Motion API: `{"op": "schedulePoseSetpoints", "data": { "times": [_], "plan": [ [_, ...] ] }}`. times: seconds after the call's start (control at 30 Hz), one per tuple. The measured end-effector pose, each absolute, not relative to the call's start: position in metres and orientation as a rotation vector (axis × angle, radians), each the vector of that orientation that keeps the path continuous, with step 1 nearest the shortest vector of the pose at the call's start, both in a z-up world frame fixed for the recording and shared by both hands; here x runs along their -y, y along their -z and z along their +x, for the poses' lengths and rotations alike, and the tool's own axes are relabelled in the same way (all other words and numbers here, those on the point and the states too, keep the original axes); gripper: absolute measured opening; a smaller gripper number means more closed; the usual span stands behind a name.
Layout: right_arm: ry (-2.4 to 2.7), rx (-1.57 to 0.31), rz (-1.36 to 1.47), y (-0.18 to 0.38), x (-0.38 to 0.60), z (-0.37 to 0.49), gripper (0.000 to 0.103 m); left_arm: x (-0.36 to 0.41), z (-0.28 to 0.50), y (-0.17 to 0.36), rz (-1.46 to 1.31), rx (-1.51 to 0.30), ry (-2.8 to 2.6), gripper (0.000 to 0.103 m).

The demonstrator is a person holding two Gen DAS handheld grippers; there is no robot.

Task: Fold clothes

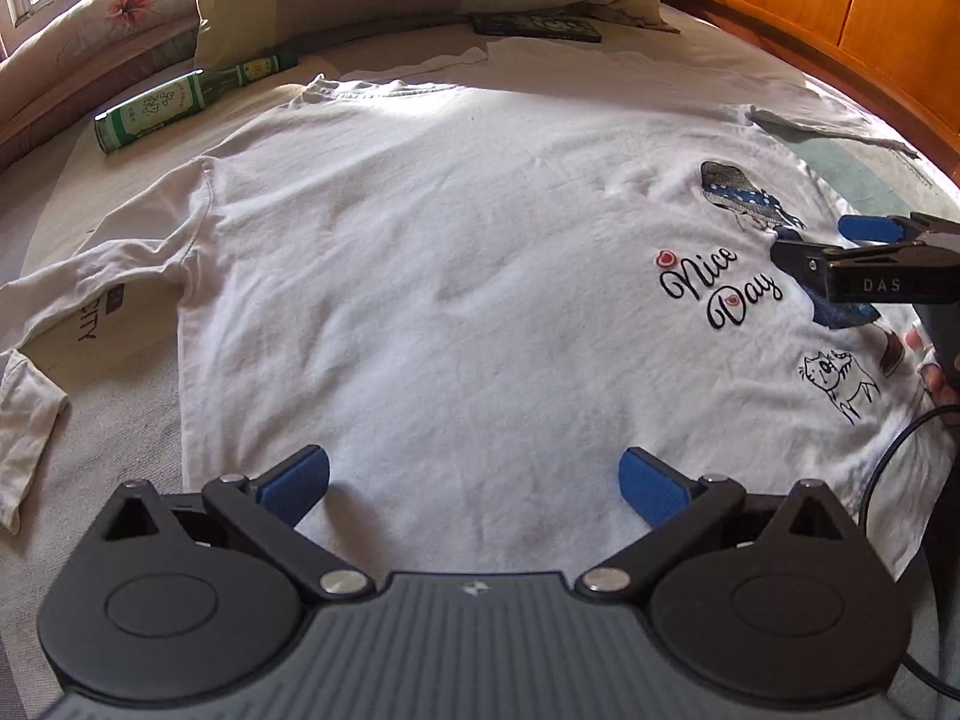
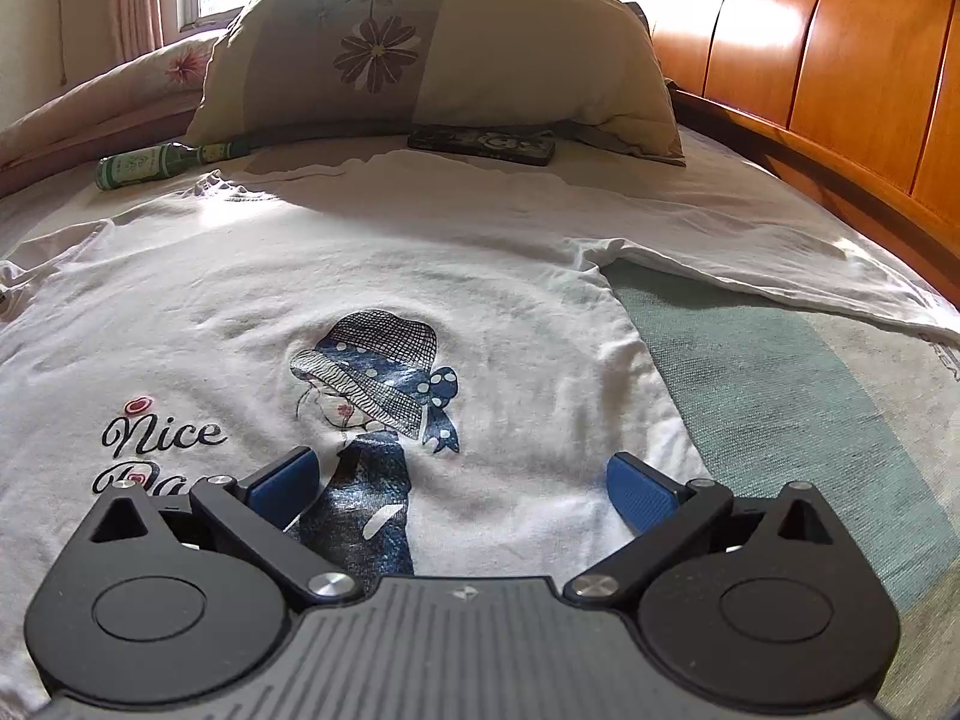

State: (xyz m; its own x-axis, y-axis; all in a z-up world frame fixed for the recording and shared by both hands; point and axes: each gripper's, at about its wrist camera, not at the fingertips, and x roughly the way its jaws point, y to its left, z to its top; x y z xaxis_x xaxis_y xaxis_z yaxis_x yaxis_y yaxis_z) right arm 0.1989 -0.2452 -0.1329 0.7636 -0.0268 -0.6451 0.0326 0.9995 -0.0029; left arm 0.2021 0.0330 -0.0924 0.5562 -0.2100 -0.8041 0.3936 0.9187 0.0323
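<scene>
A white long-sleeved shirt (image 1: 432,276) lies spread flat on the bed, front up, printed with "Nice Day" and a girl in a hat (image 2: 384,372). One sleeve (image 1: 36,372) trails off to the left; the other sleeve (image 2: 750,264) stretches to the right toward the headboard. My left gripper (image 1: 474,480) hovers open over the shirt's lower middle, nothing between its blue pads. My right gripper (image 2: 462,480) is open above the girl print, also holding nothing. In the left wrist view the right gripper (image 1: 840,240) reaches in from the right edge, held by a hand.
A green glass bottle (image 1: 174,105) lies on the bed past the shirt's left shoulder. A dark flat box (image 2: 480,145) rests in front of a flowered pillow (image 2: 420,54). A wooden headboard (image 2: 810,60) runs along the right. A teal-striped bed cover (image 2: 780,396) shows beside the shirt.
</scene>
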Motion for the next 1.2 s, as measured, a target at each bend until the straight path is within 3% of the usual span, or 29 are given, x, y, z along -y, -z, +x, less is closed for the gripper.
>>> {"op": "schedulePoseSetpoints", "data": {
  "times": [0.17, 0.37, 0.7, 0.97, 1.2],
  "plan": [
    [0.032, -0.764, 0.006, 0.122, 0.246, 0.199, 0.103, -0.023, 0.193, 0.085, 0.213, -0.828, 0.419, 0.102],
    [-0.085, -0.715, -0.038, 0.1, 0.225, 0.151, 0.103, -0.018, 0.182, 0.106, 0.232, -0.858, 0.4, 0.102],
    [-0.114, -0.742, -0.018, 0.126, 0.209, 0.112, 0.103, -0.048, 0.137, 0.109, 0.159, -0.856, 0.4, 0.102],
    [-0.061, -0.728, 0.01, 0.128, 0.205, 0.109, 0.103, -0.05, 0.154, 0.087, 0.079, -0.78, 0.444, 0.102],
    [-0.033, -0.727, 0.017, 0.127, 0.204, 0.106, 0.103, -0.041, 0.157, 0.104, 0.02, -0.824, 0.487, 0.102]
  ]
}}
